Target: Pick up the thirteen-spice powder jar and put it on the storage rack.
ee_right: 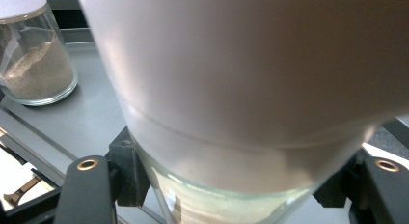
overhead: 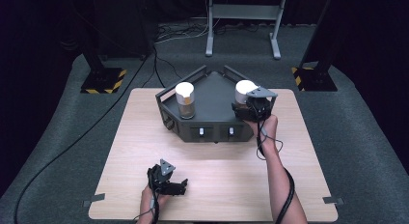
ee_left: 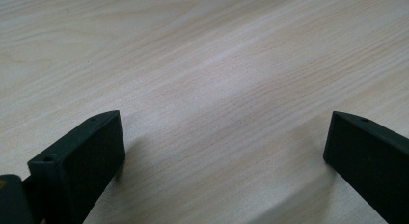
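Right gripper clamped on the white-lidded jar at upper right of the dark tray, second jar at tray's left untouched, left gripper idle, jaws apart, low on the worktop; apparently just begun.

Wooden table; dark tray on it.

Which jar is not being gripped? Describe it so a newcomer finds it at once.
On the wooden table sits a dark grey tray. Two white-lidded glass jars stand in it. The free jar stands at the tray's left side, holding brownish powder, while the other jar sits between the right gripper's jaws.
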